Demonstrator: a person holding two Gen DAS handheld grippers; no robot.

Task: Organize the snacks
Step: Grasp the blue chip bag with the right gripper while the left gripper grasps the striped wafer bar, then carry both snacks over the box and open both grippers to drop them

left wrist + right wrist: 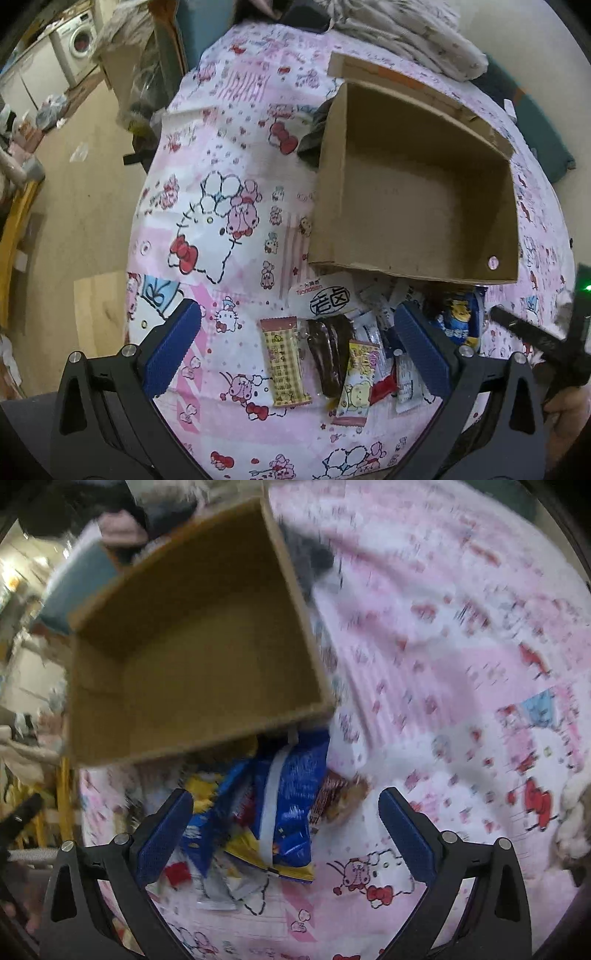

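A heap of wrapped snacks point(354, 350) lies on the pink cartoon-print cloth point(229, 206) just in front of an empty cardboard box point(417, 206). My left gripper point(299, 354) hangs open above the heap; a checked beige packet point(284, 363), a dark brown one point(330, 350) and a yellow one point(360, 380) lie between its fingers, untouched. In the blurred right wrist view the box point(195, 653) sits upper left. My right gripper point(284, 834) is open over a blue and yellow bag point(288, 808), with its pads clear of it.
Rolled bedding point(413, 40) lies behind the box. A dark cloth point(314, 136) sits at the box's left wall. Left of the cloth-covered surface is bare floor with a washing machine point(79, 40) and bags. The other gripper's black body point(543, 343) shows at right.
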